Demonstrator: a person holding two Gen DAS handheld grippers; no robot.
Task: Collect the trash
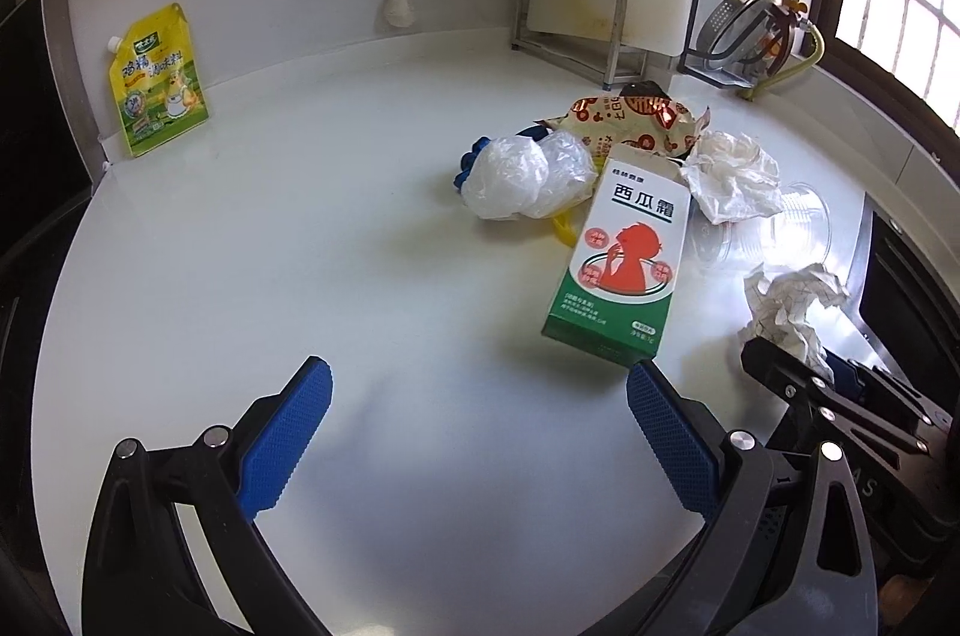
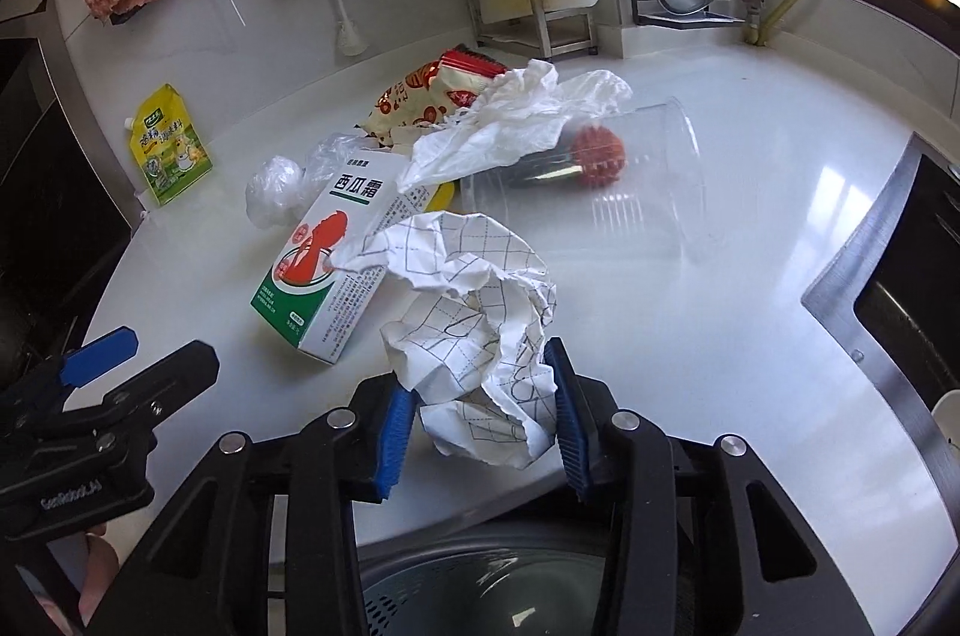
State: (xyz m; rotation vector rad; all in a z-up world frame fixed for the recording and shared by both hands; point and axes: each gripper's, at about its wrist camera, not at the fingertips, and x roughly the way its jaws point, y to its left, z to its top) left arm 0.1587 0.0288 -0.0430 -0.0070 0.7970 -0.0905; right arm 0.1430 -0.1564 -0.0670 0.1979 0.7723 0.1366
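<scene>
My right gripper (image 2: 480, 411) is shut on a crumpled sheet of grid-printed paper (image 2: 474, 312) and holds it over the counter's front edge; the paper also shows in the left wrist view (image 1: 792, 303). My left gripper (image 1: 477, 417) is open and empty, low over the white counter (image 1: 300, 246), just short of a green and white medicine box (image 1: 624, 255) that also shows in the right wrist view (image 2: 327, 264). Behind the box lie a clear plastic bag (image 1: 528, 177), a snack wrapper (image 1: 636, 120), a crumpled white tissue (image 1: 732, 177) and a clear plastic cup (image 2: 600, 192) on its side.
A yellow seasoning pouch (image 1: 159, 81) leans against the back wall at the left. A metal rack (image 1: 570, 18) and a lid holder (image 1: 762, 0) stand at the back. A dark bin (image 2: 480, 588) sits below the front edge. A black stove edge (image 2: 888, 276) is at the right.
</scene>
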